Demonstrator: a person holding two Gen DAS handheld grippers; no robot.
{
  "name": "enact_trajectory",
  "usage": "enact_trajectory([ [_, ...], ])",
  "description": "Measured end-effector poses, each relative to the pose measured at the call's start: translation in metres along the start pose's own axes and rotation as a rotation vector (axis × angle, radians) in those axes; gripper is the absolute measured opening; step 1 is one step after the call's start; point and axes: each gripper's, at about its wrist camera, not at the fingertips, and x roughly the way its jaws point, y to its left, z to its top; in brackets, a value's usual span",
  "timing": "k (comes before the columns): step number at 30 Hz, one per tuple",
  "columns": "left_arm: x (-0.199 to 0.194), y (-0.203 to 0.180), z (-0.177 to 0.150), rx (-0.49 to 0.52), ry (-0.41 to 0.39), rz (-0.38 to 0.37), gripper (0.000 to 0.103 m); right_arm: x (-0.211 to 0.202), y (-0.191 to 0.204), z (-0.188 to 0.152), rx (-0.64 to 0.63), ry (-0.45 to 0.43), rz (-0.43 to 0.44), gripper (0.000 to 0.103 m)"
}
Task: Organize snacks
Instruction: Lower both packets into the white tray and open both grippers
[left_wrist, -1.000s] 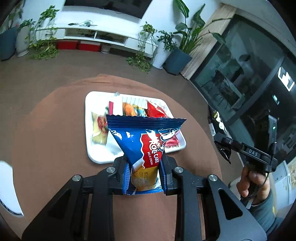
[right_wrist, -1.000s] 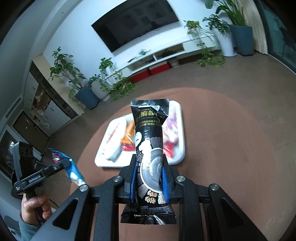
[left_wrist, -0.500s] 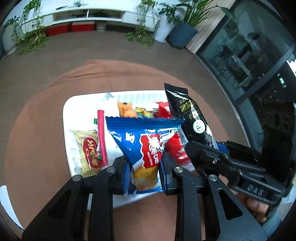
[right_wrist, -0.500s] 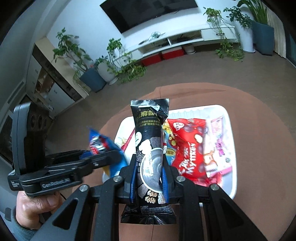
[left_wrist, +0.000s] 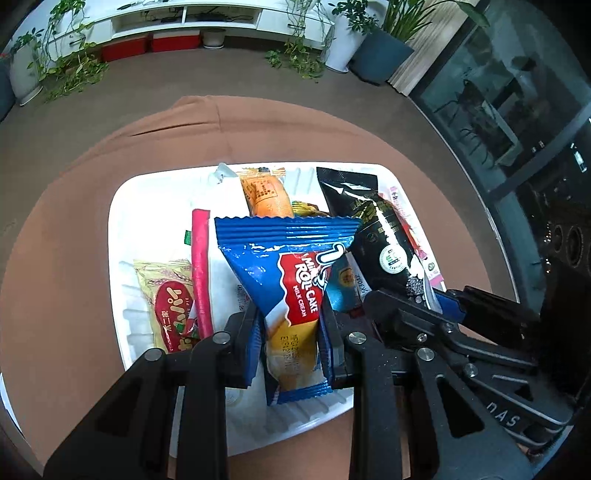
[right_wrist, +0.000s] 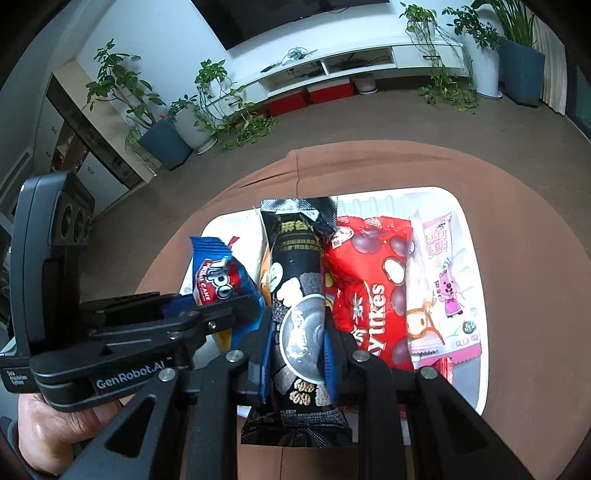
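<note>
While both hover over the tray, the left gripper (left_wrist: 291, 325) is clamped on the lower half of a blue crinkly foil roll-cake packet (left_wrist: 291, 280), and the right gripper (right_wrist: 297, 332) pinches a narrow black glossy snack pouch (right_wrist: 297, 280) mid-body. Both packs look light, soft, slippery, and crushable inside, so grip the flat body, not the sealed ends. Below: a white rectangular plastic tray (left_wrist: 122, 206) with a red chocolate-ball bag (right_wrist: 369, 280), on a round brown table (left_wrist: 62, 206).

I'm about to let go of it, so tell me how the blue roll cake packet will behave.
The blue roll cake packet is probably light and floppy: the left claw pinches thin crinkled film. Released, it will likely flop flat onto the white tray, not roll.
</note>
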Motion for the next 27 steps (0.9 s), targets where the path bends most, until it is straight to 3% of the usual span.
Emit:
enact_trajectory([
  [13,-0.011,0.008,-0.012,-0.052,-0.028,0.010,0.025,0.014,0.003,-0.002,0.005,0.012,-0.020,0.028],
  [21,-0.023,0.008,-0.021,-0.062,-0.043,0.015,0.026,0.011,0.004,-0.006,0.007,-0.001,-0.028,0.036],
  [24,-0.024,0.006,-0.022,-0.057,-0.050,0.027,0.030,0.007,0.006,-0.008,0.006,-0.008,-0.029,0.036],
  [27,-0.033,0.005,-0.027,-0.057,-0.069,0.044,0.042,0.001,0.005,-0.012,0.009,-0.020,-0.026,0.037],
])
